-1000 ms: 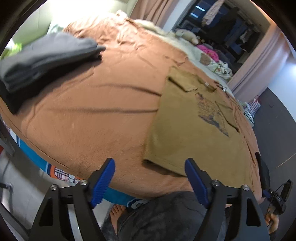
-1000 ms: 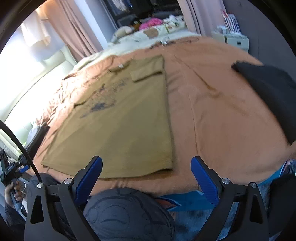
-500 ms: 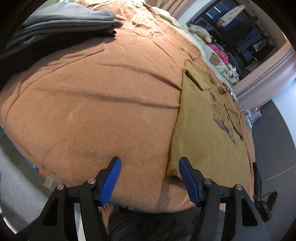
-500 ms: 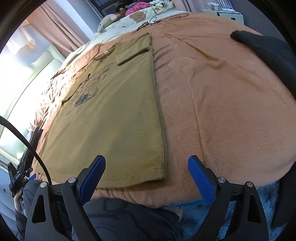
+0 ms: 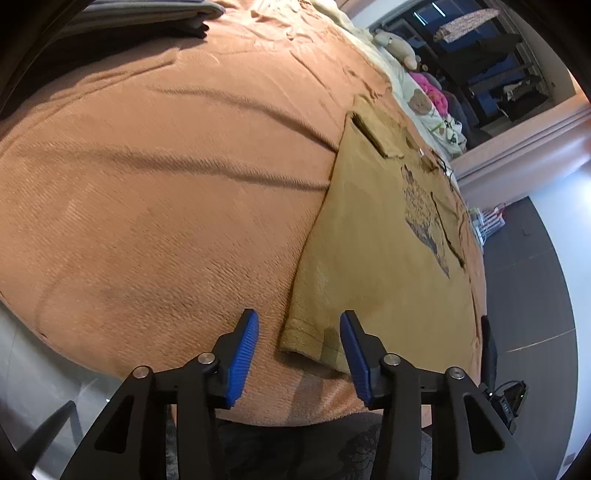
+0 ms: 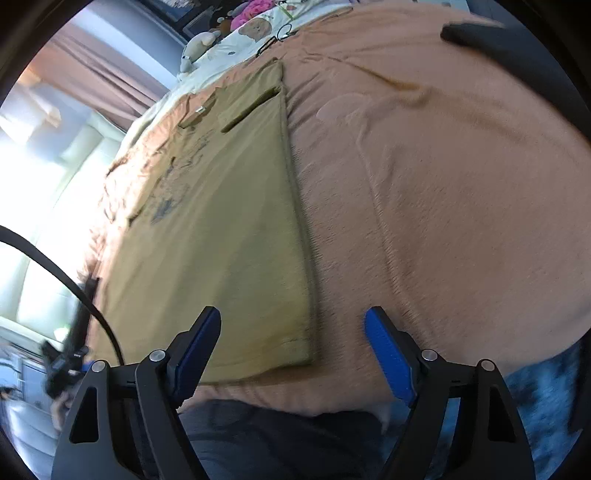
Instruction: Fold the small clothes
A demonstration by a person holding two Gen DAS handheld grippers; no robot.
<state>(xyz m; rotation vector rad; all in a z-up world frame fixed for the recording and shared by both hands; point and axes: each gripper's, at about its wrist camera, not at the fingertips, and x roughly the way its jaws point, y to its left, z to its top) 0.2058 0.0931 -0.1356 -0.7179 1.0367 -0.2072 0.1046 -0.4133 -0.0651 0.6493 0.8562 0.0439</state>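
Olive T-shirt (image 5: pixel 373 236) lies flat on the bed's brown blanket (image 5: pixel 166 177), print side up, w/ both sleeves already folded in so it's a long rectangle. That's approx. step 1 done; the lengthwise fold, hem up toward collar, isn't started, so I'd say the shirt is under halfway.

Left tool (image 5: pixel 299 349) sits over the shirt's near-left hem corner. Its jaws have just been closing and are about half spread; the corner is between the 2 blue pads but the pads aren't pressing it yet, no pinch.

Right tool (image 6: pixel 293 345) is at the near-right hem corner, jaws wide apart though they've just been narrowing too. Corner lies between them, nothing gripped.

A stack of folded grey clothes (image 5: pixel 147 13) sits at the far-left edge of the bed, prob. finished pieces. A dark garment (image 6: pixel 517 62) lies well apart on the right side, likely still to do.

Next: pinch both hem corners, lift, carry toward collar.
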